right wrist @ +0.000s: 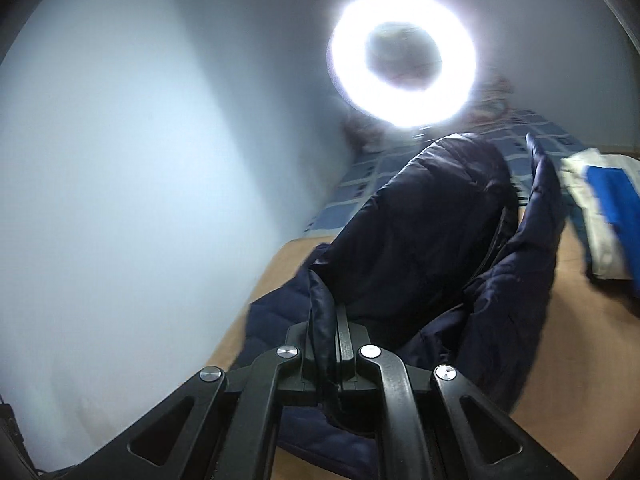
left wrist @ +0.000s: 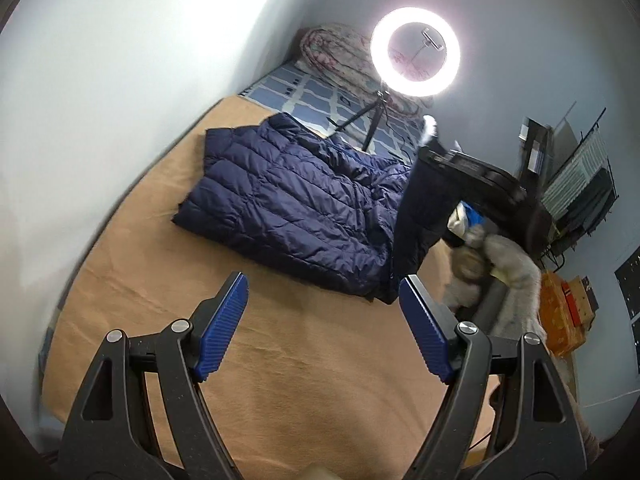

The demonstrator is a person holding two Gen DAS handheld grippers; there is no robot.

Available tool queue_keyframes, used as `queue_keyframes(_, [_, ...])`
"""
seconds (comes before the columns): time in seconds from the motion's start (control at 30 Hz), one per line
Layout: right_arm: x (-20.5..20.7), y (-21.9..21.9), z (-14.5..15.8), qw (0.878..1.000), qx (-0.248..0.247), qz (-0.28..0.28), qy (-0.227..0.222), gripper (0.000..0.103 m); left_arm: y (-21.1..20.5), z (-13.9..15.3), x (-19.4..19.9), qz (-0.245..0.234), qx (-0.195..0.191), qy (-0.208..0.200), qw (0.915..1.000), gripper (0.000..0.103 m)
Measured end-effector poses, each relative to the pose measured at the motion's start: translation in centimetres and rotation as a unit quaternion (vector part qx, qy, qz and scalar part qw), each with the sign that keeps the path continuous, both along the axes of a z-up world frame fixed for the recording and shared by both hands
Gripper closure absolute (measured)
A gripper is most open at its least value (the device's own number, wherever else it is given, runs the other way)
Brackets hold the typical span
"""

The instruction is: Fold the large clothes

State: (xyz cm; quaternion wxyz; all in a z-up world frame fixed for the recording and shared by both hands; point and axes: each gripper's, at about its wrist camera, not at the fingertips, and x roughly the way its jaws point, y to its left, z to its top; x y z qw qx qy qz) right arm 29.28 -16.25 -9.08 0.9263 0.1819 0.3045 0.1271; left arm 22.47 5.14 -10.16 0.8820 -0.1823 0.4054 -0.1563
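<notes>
A navy quilted puffer jacket [left wrist: 288,200] lies on a tan sheet [left wrist: 280,360] that covers the bed. My left gripper [left wrist: 324,280] hovers open just in front of the jacket's near edge, with nothing between its blue pads [left wrist: 224,328]. My right gripper [right wrist: 326,316] is shut on a dark fold of the jacket [right wrist: 420,220], which rises in front of it. In the left wrist view that raised flap [left wrist: 416,208] hangs from the right tool at the jacket's right side. A person's fuzzy grey sleeve [left wrist: 512,268] shows behind it.
A lit ring light [left wrist: 414,50] on a tripod stands at the far end, on a blue patterned sheet [left wrist: 304,96]. A rolled floral quilt [left wrist: 340,52] lies behind it. A white and blue garment [right wrist: 608,216] sits to the right. A white wall [left wrist: 100,100] borders the bed on the left.
</notes>
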Motion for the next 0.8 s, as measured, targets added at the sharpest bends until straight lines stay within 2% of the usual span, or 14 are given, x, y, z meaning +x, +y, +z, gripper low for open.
queue_keyframes(0.2, [4.1, 7.6, -2.6, 0.998, -0.01, 0.061, 0.017, 0.102, 2.1, -0.8, -0.2, 0.018, 0.006, 0.01, 0.9998, 0.023])
queue_keyframes(0.47, [8.5, 18.1, -9.6, 0.985, -0.042, 0.146, 0.082, 0.102, 4.2, -0.9, -0.4, 0.044, 0.011, 0.008, 0.999, 0.023])
queue_keyframes(0.57, [8.6, 20.3, -11.4, 0.98, -0.069, 0.166, 0.089, 0.102, 4.9, -1.0, -0.4, 0.051, 0.005, 0.01, 0.9986, 0.023])
queue_keyframes(0.8, [7.8, 22.3, -14.8, 0.966, -0.095, 0.215, 0.111, 0.102, 6.1, -1.0, -0.2, 0.068, 0.004, 0.008, 0.9976, 0.023])
